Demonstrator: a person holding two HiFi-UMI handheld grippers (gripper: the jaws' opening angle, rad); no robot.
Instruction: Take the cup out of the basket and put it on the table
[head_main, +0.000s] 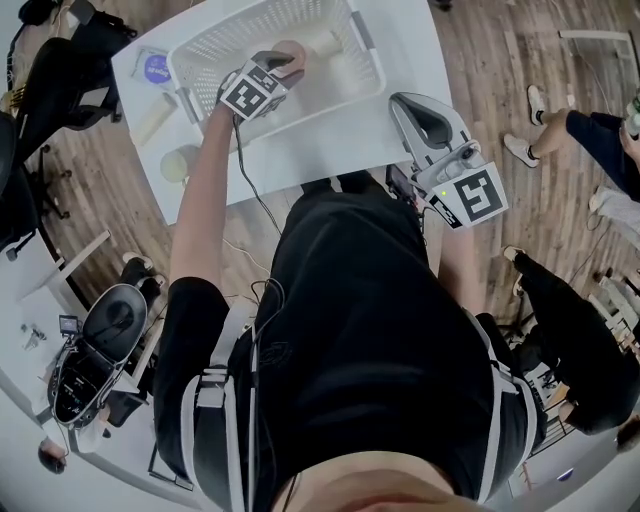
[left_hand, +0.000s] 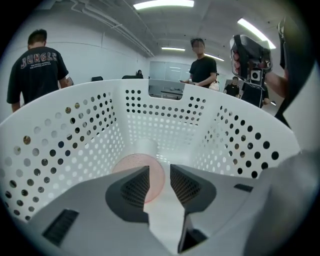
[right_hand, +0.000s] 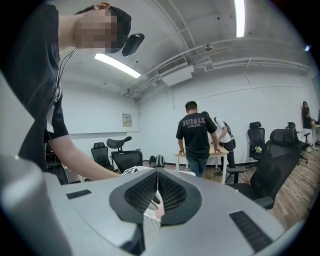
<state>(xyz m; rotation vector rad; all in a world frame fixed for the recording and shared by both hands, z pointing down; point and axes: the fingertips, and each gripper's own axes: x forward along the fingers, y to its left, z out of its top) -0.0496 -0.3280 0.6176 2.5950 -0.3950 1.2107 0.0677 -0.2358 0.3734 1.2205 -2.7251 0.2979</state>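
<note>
Basket (left_hand: 75, 135): left tool (left_hand: 159, 172) agape before cup (left_hand: 132, 161)

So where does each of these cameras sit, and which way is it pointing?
Head view: on the person's head, facing steeply down at the table; torso, arms, left claw and right claw show.
Left gripper view: on the left claw, looking along its open jaws into the basket at the cup.
Right gripper view: on the right claw, looking level across the room; shut jaws and the person's arm show.
Shared: head and left gripper views both show basket and cup.
</note>
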